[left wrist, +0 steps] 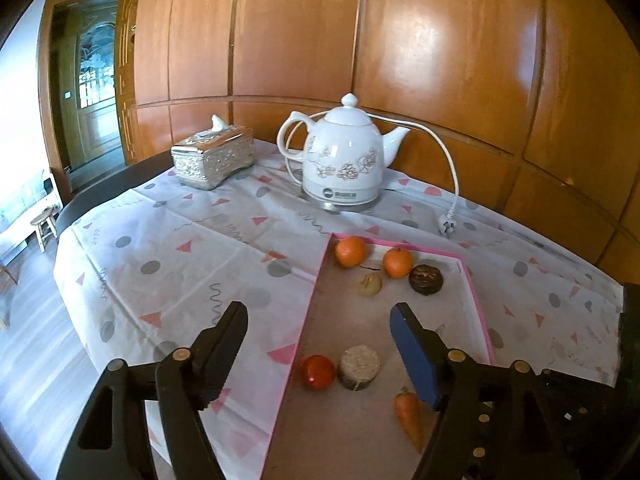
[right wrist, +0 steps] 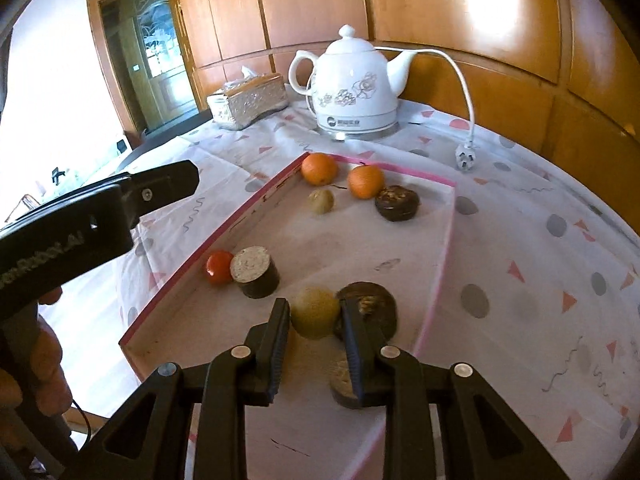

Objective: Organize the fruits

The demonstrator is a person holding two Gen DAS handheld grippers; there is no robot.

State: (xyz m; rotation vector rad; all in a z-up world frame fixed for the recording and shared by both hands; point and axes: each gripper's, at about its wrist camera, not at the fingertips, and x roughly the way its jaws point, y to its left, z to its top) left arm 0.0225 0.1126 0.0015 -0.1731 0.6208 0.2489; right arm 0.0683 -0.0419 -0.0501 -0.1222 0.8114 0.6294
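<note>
A shallow pink-edged tray (left wrist: 478, 308) (right wrist: 444, 256) lies on the table. At its far end sit two oranges (left wrist: 350, 251) (right wrist: 319, 168), a pale small fruit (left wrist: 370, 284) (right wrist: 321, 201) and a dark round piece (left wrist: 426, 279) (right wrist: 397, 202). Nearer lie a red tomato (left wrist: 317, 372) (right wrist: 219, 266), a short round block (left wrist: 359, 367) (right wrist: 256, 271) and a carrot (left wrist: 410, 416). My left gripper (left wrist: 320, 344) is open above the tray's left edge. My right gripper (right wrist: 316, 320) is open, its fingers flanking a yellow-green fruit (right wrist: 314, 317), beside a dark disc (right wrist: 372, 312).
A white electric kettle (left wrist: 344, 156) (right wrist: 352, 92) with a loose cord and plug (left wrist: 447, 226) (right wrist: 464, 160) stands behind the tray. A silver tissue box (left wrist: 212, 158) (right wrist: 250, 104) stands at the back left. Wooden panelling backs the table. The table drops off at the left.
</note>
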